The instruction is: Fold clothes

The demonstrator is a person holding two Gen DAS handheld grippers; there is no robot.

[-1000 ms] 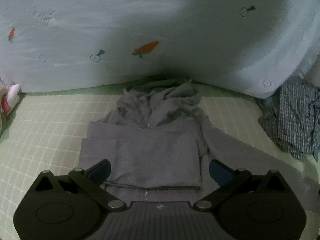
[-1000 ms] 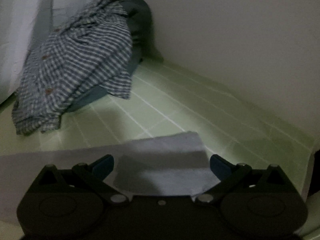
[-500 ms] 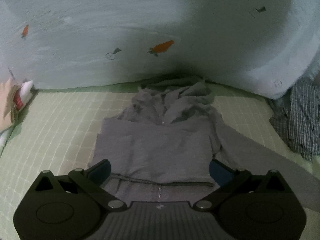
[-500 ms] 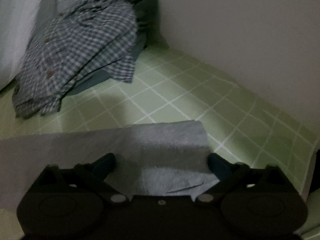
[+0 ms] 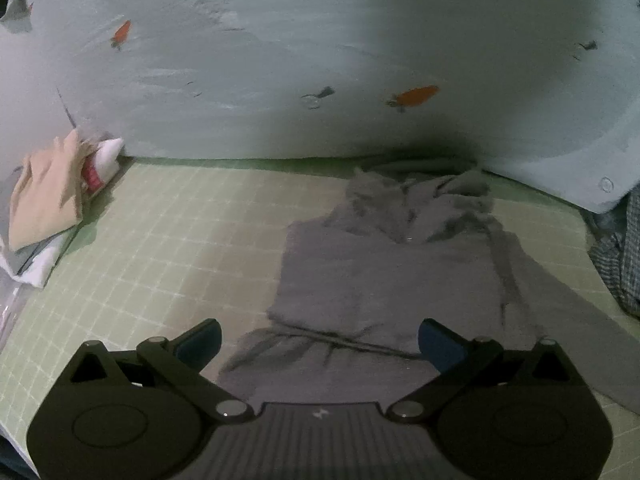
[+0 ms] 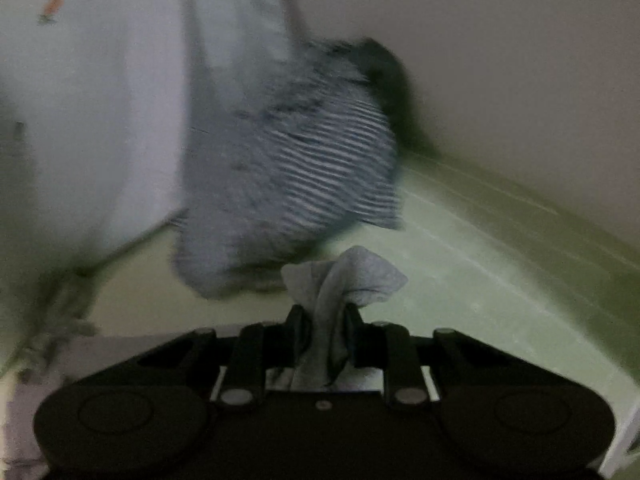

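A grey hooded sweatshirt (image 5: 384, 272) lies on the green checked mat (image 5: 180, 248), hood toward the quilt, its left sleeve folded across the chest. Its right sleeve (image 5: 592, 328) stretches out to the right. My left gripper (image 5: 320, 340) hovers open over the sweatshirt's lower hem with nothing between its fingers. In the right wrist view, my right gripper (image 6: 328, 320) is shut on the bunched grey sleeve cuff (image 6: 348, 276), which sticks up between the pads. That view is blurred by motion.
A pale blue quilt with carrot prints (image 5: 320, 60) fills the back. Folded clothes (image 5: 44, 200) are stacked at the left edge. A blue checked shirt (image 6: 296, 176) is heaped by the wall at the right, close to my right gripper.
My right gripper has closed on the sleeve cuff, which lay flat between open fingers before, and is swinging with it. The left gripper has shifted left, still open.
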